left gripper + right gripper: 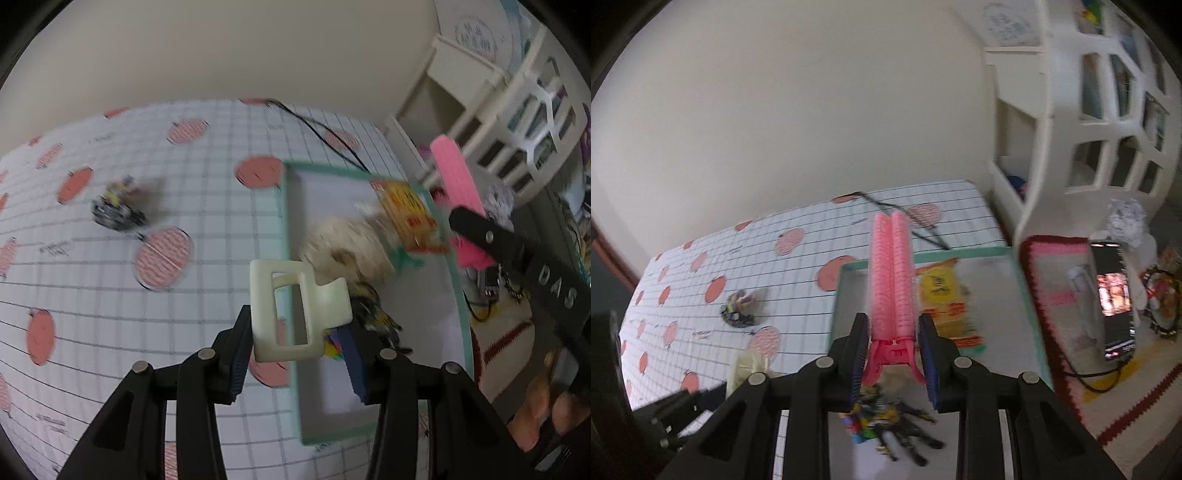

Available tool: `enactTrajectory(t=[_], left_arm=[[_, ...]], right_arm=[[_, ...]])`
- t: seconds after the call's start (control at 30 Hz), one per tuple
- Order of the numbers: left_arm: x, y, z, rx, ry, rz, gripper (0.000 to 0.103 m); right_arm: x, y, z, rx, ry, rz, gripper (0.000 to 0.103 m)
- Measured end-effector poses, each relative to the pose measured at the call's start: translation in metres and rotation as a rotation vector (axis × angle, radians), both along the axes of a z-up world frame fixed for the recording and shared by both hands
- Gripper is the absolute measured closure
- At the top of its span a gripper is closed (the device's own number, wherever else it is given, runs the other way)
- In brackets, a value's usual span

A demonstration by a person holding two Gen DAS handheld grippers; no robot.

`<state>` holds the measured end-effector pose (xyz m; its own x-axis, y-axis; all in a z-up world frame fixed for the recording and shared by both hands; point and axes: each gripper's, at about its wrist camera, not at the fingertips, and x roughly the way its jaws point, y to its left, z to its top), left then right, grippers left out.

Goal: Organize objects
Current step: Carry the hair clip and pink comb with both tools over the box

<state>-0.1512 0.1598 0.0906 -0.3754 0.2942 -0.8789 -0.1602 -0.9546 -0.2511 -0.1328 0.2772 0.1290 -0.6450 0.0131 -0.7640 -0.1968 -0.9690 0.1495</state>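
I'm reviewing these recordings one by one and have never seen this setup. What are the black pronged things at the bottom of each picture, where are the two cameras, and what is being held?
There is no robot here: a person holds a pair of black tongs in each hand, and a fisheye camera on each looks forward along its two fingers. One picture comes from the left tongs, the other from the right tongs.

The left tongs grip a cream plastic claw hair clip. The right tongs grip a pink double hair-roller clip near its hinge.

Below lies a white grid-patterned tablecloth with pink circles. On it sits a shallow teal-rimmed tray holding a yellow-orange snack packet, a fluffy beige item and a dark black-and-yellow bundle, too blurred to name. Another dark small object lies on the cloth outside the tray.
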Motion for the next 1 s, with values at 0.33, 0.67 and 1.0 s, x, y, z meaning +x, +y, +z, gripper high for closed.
enactTrajectory(t=[0.33,0.67,1.0], left_arm=[[0.018,0.031,-0.028,0.001,-0.109,-0.035,0.056],[0.021,0.036,-0.04,-0.012,-0.141,-0.008,0.056],[0.027,0.042,-0.041,-0.04,-0.142,-0.021,0.056]], right_arm=[[0.013,0.031,-0.015,0.05,-0.09,0.017,0.074],[0.028,0.052,-0.037,0.037,-0.173,-0.026,0.074],[0.022,0.039,-0.076,0.05,-0.308,0.07,0.074]])
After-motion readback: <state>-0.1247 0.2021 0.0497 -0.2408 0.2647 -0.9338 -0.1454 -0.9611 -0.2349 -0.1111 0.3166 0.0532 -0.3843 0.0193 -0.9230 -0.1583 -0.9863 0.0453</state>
